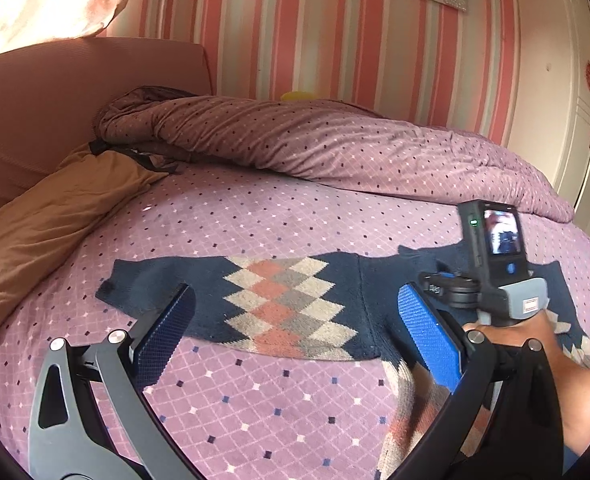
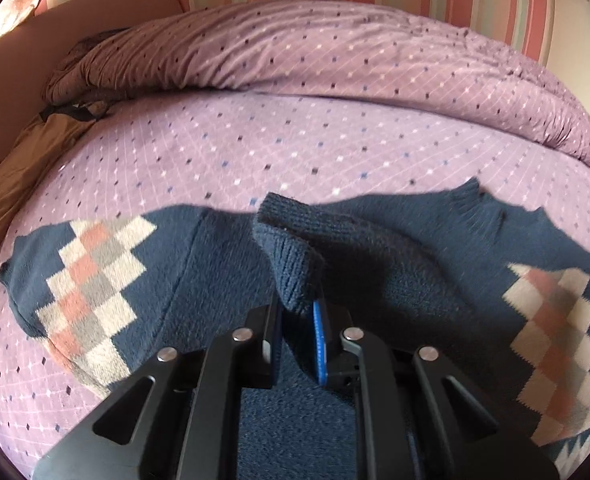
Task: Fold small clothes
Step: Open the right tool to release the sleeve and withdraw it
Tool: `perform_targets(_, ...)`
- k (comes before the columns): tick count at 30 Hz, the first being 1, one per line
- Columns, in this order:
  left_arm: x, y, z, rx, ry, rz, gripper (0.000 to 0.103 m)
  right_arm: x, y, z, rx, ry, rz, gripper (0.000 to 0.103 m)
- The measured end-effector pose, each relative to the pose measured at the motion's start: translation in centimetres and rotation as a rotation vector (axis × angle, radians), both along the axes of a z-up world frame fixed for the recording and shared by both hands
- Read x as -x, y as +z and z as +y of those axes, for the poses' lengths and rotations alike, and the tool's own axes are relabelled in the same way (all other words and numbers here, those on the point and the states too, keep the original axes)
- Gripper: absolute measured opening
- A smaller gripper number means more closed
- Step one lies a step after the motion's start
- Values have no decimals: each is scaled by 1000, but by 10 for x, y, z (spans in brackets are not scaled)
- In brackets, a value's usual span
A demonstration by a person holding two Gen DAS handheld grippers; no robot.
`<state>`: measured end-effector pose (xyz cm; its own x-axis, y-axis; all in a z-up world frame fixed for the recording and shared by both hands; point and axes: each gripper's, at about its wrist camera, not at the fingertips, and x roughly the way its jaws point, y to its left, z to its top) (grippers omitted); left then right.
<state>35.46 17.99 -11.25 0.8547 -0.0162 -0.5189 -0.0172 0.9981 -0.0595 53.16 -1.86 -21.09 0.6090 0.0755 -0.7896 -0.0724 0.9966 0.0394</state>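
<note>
Sweater [image 2: 223, 280] fold pinched in right hand-held gripper [image 2: 299, 312]

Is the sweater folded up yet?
Not yet. The sweater lies mostly spread on the bed; right gripper pinches one navy edge.

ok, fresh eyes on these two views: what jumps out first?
The navy sweater with its pink, grey and cream diamond panels, spread flat across the purple dotted bedsheet. Next, the right claw is shut on a bunched navy fold at the sweater's middle, while the left claw hangs open above one sleeve. Behind lies a rumpled duvet against a pink striped wall.
</note>
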Motion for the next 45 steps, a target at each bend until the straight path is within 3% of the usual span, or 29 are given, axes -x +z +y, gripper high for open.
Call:
perform_targets(6, 3, -6, -18, -13, -40, 12, 100, 7, -21, 8, 55, 40, 34, 19)
perform_targets(8, 3, -8, -22, -21, -48, 14, 100, 10, -25, 9, 55, 58, 43, 30)
perform_targets(10, 4, -9, -24, -29, -49, 14, 100, 13, -25, 14, 50, 90, 44, 60)
perform_targets(11, 3, -9, -24, -29, -47, 15, 100, 15, -25, 16, 48, 106, 41, 62)
perform_targets(15, 2, -8, -17, -21, -28, 14, 100, 28, -9, 22, 32, 157, -2, 62)
perform_targets(20, 0, -7, -8, -8, -2, 13, 100, 26, 20, -14, 81, 5, -114, 62)
perform_targets(23, -1, -7, -6, -8, 1, 14, 100, 9, 9, -44, 125, -98, -69, 62)
perform_targets(26, -1, -7, -7, -16, -2, 14, 100, -3, -6, -58, 146, -130, -10, 62)
perform_targets(31, -2, -13, -14, -31, -14, 25, 100, -7, -21, -43, 130, -61, 29, 62)
perform_targets(39, -1, -17, -17, -27, -26, 36, 100, 19, -30, -2, 114, 37, 10, 64)
perform_targets(45, -5, -21, -7, -7, -13, 55, 100, 38, -15, -18, 8, 2, -31, 67)
